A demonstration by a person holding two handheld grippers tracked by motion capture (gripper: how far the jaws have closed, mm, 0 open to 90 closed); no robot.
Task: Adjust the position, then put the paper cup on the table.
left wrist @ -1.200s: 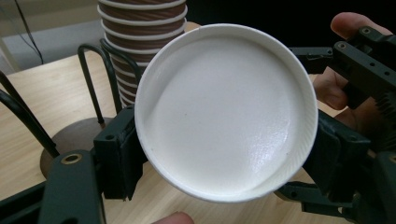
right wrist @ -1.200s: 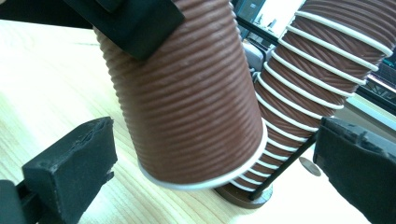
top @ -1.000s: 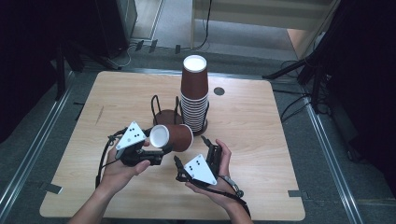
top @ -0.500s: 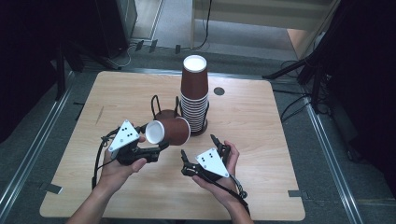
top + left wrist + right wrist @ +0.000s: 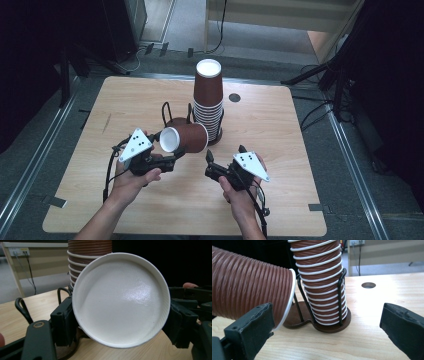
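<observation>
Gripping a brown cup (image 5: 184,138) sideways, the left gripper (image 5: 176,154) holds firm — right gripper (image 5: 209,164) fingers wide.

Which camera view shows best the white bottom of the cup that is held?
The left gripper view: the held cup turns its whole white base to that camera. The high view shows it small and slanted; the right gripper view shows its ribbed side and rim.

Cup (image 5: 182,138) on its side just left of cup stack (image 5: 208,107) — rack (image 5: 170,111) behind, table hole (image 5: 234,97) right.
</observation>
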